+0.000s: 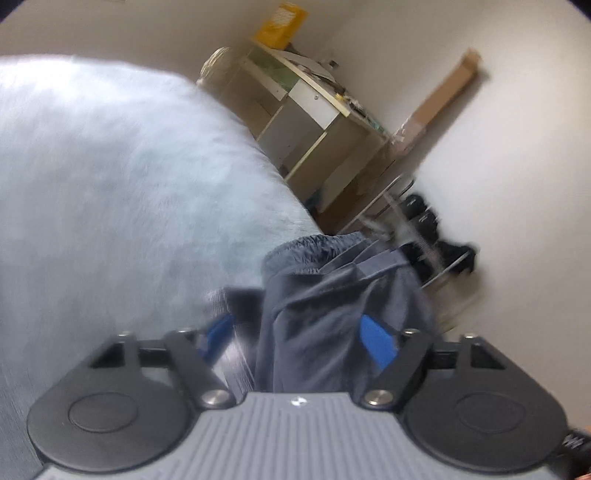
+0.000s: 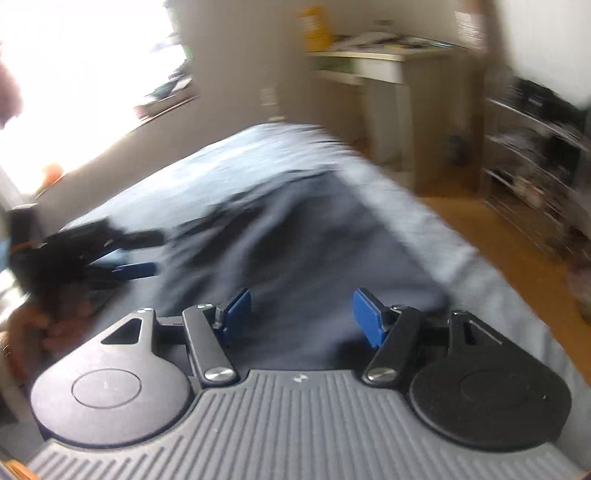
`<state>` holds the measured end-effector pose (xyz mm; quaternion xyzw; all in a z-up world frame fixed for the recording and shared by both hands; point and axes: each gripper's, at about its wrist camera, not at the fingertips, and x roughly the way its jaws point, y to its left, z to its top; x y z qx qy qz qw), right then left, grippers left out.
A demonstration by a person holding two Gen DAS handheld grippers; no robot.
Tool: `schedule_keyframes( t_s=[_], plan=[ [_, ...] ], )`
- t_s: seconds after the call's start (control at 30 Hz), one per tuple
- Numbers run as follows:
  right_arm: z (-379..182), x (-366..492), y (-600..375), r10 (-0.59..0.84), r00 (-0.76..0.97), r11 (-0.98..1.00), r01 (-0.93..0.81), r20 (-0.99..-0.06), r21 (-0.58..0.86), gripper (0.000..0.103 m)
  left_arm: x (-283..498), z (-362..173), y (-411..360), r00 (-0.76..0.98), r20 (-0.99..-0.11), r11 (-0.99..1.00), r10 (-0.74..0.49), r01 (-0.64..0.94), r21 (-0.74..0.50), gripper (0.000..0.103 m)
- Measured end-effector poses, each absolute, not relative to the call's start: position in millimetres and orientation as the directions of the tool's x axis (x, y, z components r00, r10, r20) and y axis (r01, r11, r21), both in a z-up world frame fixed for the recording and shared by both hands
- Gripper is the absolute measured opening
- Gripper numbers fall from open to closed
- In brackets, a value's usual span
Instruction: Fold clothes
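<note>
A dark grey garment lies spread on a light blue bed; motion blur softens both views. My right gripper hovers open just above the garment's near part, blue pads wide apart with nothing pinched. In the left wrist view the garment bunches up between the blue pads, its gathered waistband pointing away. My left gripper is open around that cloth. The same left gripper appears at the garment's left edge, held by a hand.
The bed's edge drops to a wooden floor on the right. A pale desk with a yellow box stands against the far wall. A wire rack holds dark items. A bright window is at left.
</note>
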<state>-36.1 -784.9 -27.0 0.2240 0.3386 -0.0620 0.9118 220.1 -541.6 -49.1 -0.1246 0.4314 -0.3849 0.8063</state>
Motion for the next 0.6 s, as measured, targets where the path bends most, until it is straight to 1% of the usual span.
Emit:
schedule_keyframes(
  t_s=[0.03,0.07,0.17,0.3,0.33,0.37,0.43,0.47,0.5,0.57,0.6],
  plan=[
    [-28,-41,-794,0.007,0.765,0.879,0.302,-0.644,0.369,0.061,220,-49,-547,0.336,-0.613,0.683,-0.715,0.522,-0.511,0.064],
    [-30,-45,-803,-0.024,0.765,0.864,0.339,-0.643,0.371,0.061,220,-48,-553,0.34,-0.624,0.692,-0.703,0.531,-0.49,0.06],
    [-34,-59,-830,-0.118,0.759,0.811,0.446,-0.64,0.379,0.061,225,-44,-560,0.354,-0.643,0.715,-0.679,0.515,-0.472,0.06],
    [-51,-79,-868,-0.102,0.786,0.698,0.493,-0.609,0.52,0.061,235,-36,-564,0.376,-0.645,0.731,-0.665,0.506,-0.458,0.061],
    [-56,-78,-877,-0.091,0.792,0.665,0.5,-0.604,0.554,0.061,239,-34,-566,0.379,-0.647,0.734,-0.661,0.505,-0.454,0.061],
    [-61,-79,-882,-0.081,0.797,0.639,0.502,-0.598,0.582,0.061,244,-33,-571,0.376,-0.646,0.73,-0.664,0.511,-0.453,0.066],
    [-72,-83,-889,-0.062,0.808,0.588,0.503,-0.585,0.633,0.061,252,-32,-581,0.364,-0.647,0.722,-0.67,0.524,-0.452,0.069],
    [-77,-86,-891,-0.057,0.811,0.562,0.508,-0.582,0.653,0.061,256,-32,-586,0.355,-0.65,0.717,-0.672,0.532,-0.451,0.07],
    [-82,-89,-891,-0.05,0.814,0.546,0.507,-0.578,0.667,0.061,258,-31,-591,0.349,-0.653,0.714,-0.672,0.539,-0.446,0.07],
    [-91,-94,-894,-0.041,0.817,0.535,0.504,-0.576,0.678,0.061,263,-34,-602,0.33,-0.664,0.707,-0.671,0.555,-0.438,0.075],
    [-93,-96,-895,-0.032,0.819,0.53,0.5,-0.573,0.685,0.061,264,-35,-607,0.318,-0.675,0.706,-0.666,0.562,-0.432,0.075]
  ],
)
